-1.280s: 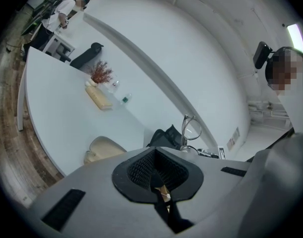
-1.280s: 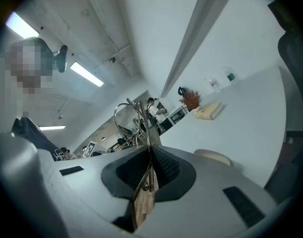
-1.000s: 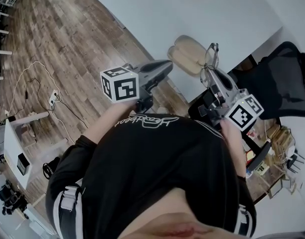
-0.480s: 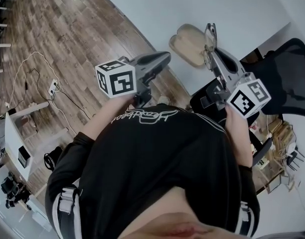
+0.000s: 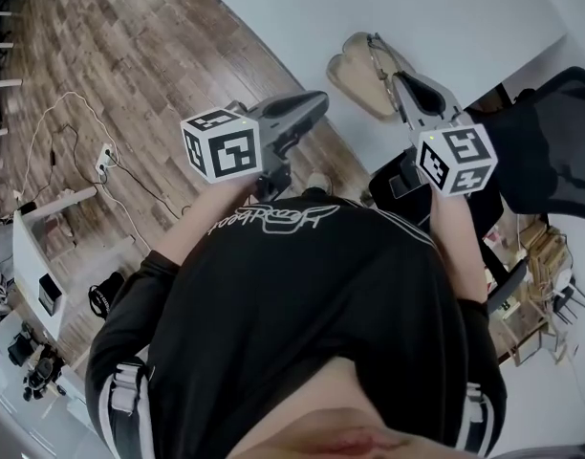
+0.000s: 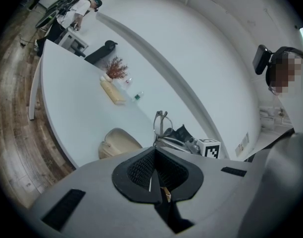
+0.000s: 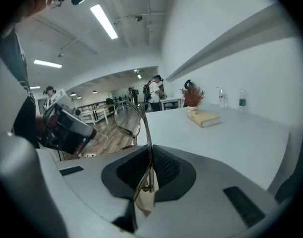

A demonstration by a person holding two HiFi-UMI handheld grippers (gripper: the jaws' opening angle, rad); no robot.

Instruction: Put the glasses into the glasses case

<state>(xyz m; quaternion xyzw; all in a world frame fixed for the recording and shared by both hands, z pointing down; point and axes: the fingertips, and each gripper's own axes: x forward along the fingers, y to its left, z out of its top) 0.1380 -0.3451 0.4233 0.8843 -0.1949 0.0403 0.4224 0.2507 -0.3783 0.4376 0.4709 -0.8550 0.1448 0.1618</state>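
**A:** How do the glasses (image 7: pixel 127 119) look?

**B:** They have a thin metal frame and clear, rather round lenses. They are folded and stand upright, with the lenses up. The lower part of the frame sits between the jaws of the right gripper (image 5: pixel 398 79), which are clamped on it.

**A:** And where are they, compared with the glasses case (image 5: pixel 355 76)?

**B:** The case is beige and lies open on the white table (image 5: pixel 436 8), near its edge. In the head view the glasses are over the far side of the case. I cannot tell if they touch it.

**A:** How is the right gripper held?

**B:** The person's arm is stretched forward and the gripper reaches across the table edge. Its tip points to the case.

**A:** And the left gripper (image 5: pixel 321 98)?

**B:** It is held over the wooden floor (image 5: pixel 130 55), just beside the table edge, and it also points toward the case. Its jaws are pressed together, with nothing between them. It is near the case but apart from it.
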